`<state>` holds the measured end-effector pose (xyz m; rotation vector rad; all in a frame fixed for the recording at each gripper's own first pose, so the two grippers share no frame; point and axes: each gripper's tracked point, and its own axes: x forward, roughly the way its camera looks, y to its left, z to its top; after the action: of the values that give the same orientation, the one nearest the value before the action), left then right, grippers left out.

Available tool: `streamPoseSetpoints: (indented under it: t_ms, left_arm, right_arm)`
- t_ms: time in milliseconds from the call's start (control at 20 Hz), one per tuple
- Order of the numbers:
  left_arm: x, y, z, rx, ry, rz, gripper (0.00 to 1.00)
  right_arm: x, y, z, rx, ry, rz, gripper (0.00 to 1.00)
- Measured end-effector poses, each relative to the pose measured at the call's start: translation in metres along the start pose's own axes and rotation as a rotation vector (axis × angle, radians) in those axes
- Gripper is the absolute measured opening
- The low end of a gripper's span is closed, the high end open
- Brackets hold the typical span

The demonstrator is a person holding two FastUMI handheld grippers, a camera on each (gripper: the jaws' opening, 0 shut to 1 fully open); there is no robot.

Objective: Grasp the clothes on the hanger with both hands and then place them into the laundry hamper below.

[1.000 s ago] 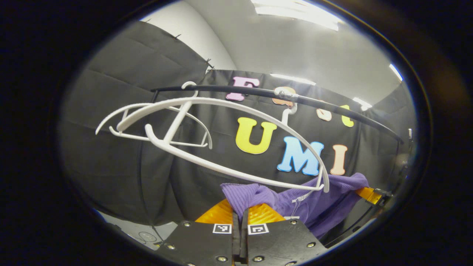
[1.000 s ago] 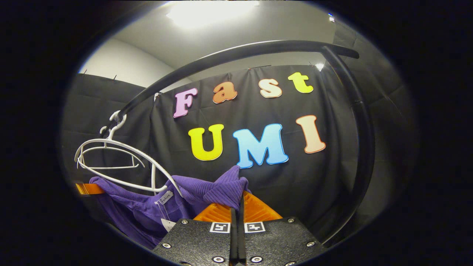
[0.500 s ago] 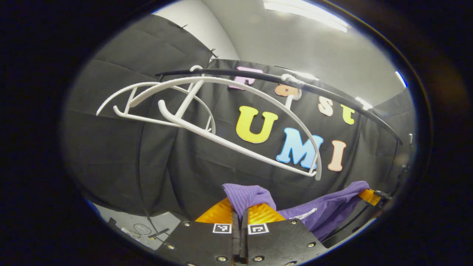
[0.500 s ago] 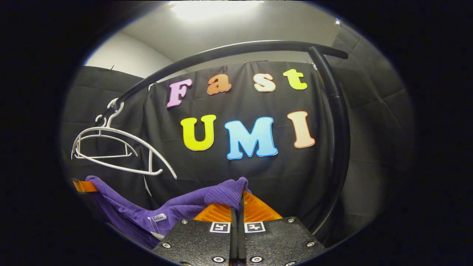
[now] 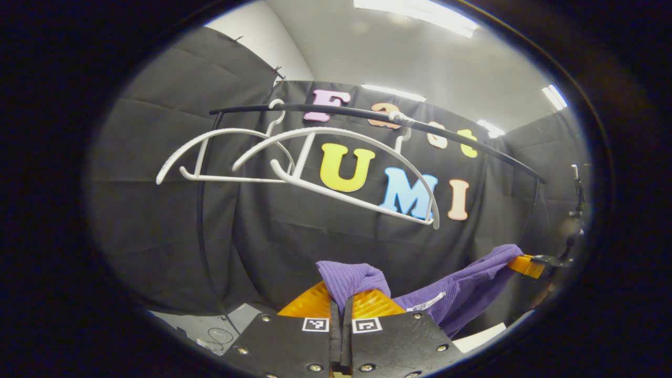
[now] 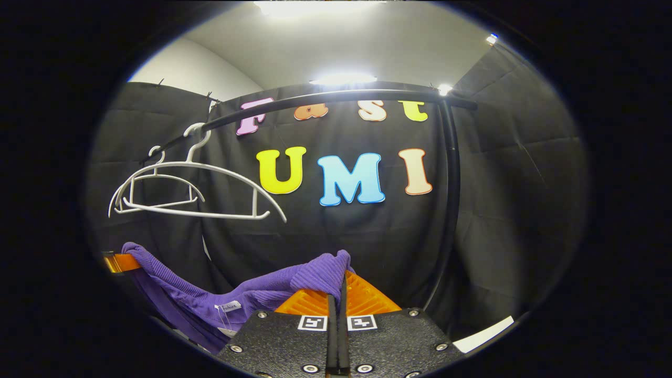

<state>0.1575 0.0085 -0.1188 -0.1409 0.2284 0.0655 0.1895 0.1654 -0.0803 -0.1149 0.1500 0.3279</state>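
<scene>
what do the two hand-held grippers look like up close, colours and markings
Both look alike. The left hand-held gripper and the right hand-held gripper each have a black textured body with silver screws, two small black-and-white square markers side by side at the front edge, and ribbed orange fingers narrowing forward.

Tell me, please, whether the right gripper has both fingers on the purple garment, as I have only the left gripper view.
Observer: Yes. In the right gripper view, the right gripper is shut, with a fold of the purple garment pinched between its two orange fingers.
Operator: Thank you. Is anything standing close beside that gripper?
Observer: The rack's black upright post rises toward the right side of that view. It is apart from the fingers and from the cloth.
</scene>
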Motion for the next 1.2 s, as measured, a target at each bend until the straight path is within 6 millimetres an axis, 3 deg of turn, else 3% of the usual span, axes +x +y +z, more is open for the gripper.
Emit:
streamPoseSetpoints:
  t_ms: [200, 450, 500, 550, 650, 700, 750, 800, 900, 950, 1200]
  left_arm:
    - [-0.018, 0.017, -0.024, 0.022, 0.070, -0.078, 0.01]
    - [-0.042, 0.049, -0.088, 0.030, 0.201, -0.132, 0.01]
    - [-0.048, 0.052, -0.098, 0.033, 0.220, -0.138, 0.07]
    - [-0.052, 0.054, -0.108, 0.043, 0.237, -0.146, 0.07]
    - [-0.054, 0.056, -0.131, 0.076, 0.279, -0.163, 0.07]
    - [-0.058, 0.059, -0.142, 0.083, 0.300, -0.167, 0.01]
    - [-0.060, 0.059, -0.151, 0.084, 0.320, -0.167, 0.01]
    - [-0.065, 0.058, -0.159, 0.083, 0.337, -0.164, 0.07]
    - [-0.076, 0.054, -0.176, 0.082, 0.371, -0.144, 0.07]
    - [-0.080, 0.051, -0.182, 0.078, 0.388, -0.132, 0.01]
    - [-0.101, 0.040, -0.211, 0.085, 0.472, -0.089, 0.01]
  right_arm:
    - [-0.042, 0.019, -0.025, 0.015, 0.055, -0.074, 0.00]
    - [-0.088, 0.048, -0.069, 0.025, 0.152, -0.109, 0.00]
    - [-0.097, 0.051, -0.079, 0.027, 0.176, -0.111, 0.00]
    - [-0.105, 0.053, -0.090, 0.032, 0.199, -0.109, 0.00]
    - [-0.113, 0.058, -0.110, 0.036, 0.241, -0.082, 0.00]
    - [-0.116, 0.058, -0.117, 0.034, 0.257, -0.069, 0.00]
    - [-0.119, 0.055, -0.124, 0.029, 0.272, -0.061, 0.00]
    - [-0.121, 0.053, -0.130, 0.024, 0.287, -0.051, 0.00]
    - [-0.126, 0.054, -0.147, 0.020, 0.322, -0.024, 0.00]
    - [-0.130, 0.056, -0.156, 0.023, 0.336, -0.005, 0.00]
    - [-0.139, 0.069, -0.197, 0.072, 0.420, 0.096, 0.00]
